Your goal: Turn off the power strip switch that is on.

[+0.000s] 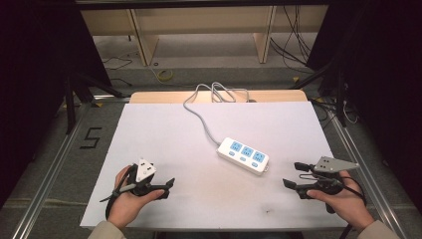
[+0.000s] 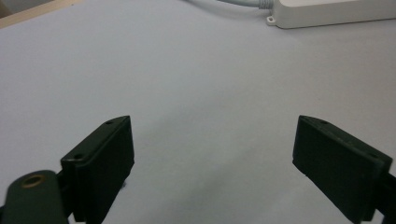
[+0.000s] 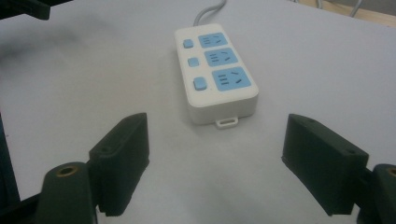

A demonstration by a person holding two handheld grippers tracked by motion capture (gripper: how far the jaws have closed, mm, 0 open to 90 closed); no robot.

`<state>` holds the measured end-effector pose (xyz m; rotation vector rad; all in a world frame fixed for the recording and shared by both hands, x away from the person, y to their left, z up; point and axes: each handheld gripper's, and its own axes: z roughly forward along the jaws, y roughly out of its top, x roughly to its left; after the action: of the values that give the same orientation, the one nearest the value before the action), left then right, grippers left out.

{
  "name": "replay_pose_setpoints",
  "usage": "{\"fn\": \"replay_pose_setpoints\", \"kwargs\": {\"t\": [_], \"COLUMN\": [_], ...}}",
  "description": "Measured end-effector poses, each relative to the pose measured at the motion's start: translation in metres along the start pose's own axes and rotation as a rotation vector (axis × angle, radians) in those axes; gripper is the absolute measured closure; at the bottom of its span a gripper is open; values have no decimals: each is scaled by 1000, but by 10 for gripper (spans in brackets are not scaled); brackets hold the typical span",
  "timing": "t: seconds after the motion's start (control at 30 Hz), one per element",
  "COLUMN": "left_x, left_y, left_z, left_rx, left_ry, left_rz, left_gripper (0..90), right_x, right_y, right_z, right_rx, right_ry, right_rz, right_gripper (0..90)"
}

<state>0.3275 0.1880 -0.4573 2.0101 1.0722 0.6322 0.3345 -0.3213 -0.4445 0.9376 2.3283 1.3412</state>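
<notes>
Near edge: two grippers, left gripper (image 1: 166, 186) and right gripper (image 1: 294, 174), jaws spread wide, pinching nothing, over white table (image 1: 164, 139). Between them, mid-table: one power strip (image 1: 243, 155), three outlets, one cord (image 1: 201, 117). Beyond: grey floor, wooden shelving (image 1: 199, 30).

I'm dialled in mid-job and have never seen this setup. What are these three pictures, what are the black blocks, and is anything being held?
There is no robot arm: a person holds a hand-held two-jaw gripper in each hand. The high view looks down on the table from the person's side, with the left gripper at the left and the right gripper at the right. Each of the other two pictures comes from a camera riding on one gripper; the black blocks rising from the bottom are that gripper's own jaws. On the white tabletop lies a white power strip with three blue sockets and a grey cord running to the far edge. Both grippers are open and hold nothing.
</notes>
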Motion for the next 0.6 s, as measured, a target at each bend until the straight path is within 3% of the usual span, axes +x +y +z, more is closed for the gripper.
{"fn": "replay_pose_setpoints", "kwargs": {"t": [0.23,0.4,0.43,0.47,0.53,0.6], "left_x": [-1,-2,-2,-2,-3,-3], "left_y": [1,1,1,2,2,2], "left_z": [1,2,3,3,3,3], "left_rx": [2,8,10,9,6,7], "left_ry": [3,1,2,3,3,2], "left_rz": [2,9,9,12,12,19], "left_gripper": [138,141,141,142,145,147], "right_x": [4,6,6,6,6,5], "right_y": [3,7,7,10,12,13], "right_z": [3,6,6,7,9,10], "right_rx": [9,-6,-6,-6,3,16], "right_ry": [-24,-41,-41,-51,-50,-54], "right_rz": [-42,-48,-48,-57,-75,-88], "right_gripper": [335,518,518,611,700,731]}}
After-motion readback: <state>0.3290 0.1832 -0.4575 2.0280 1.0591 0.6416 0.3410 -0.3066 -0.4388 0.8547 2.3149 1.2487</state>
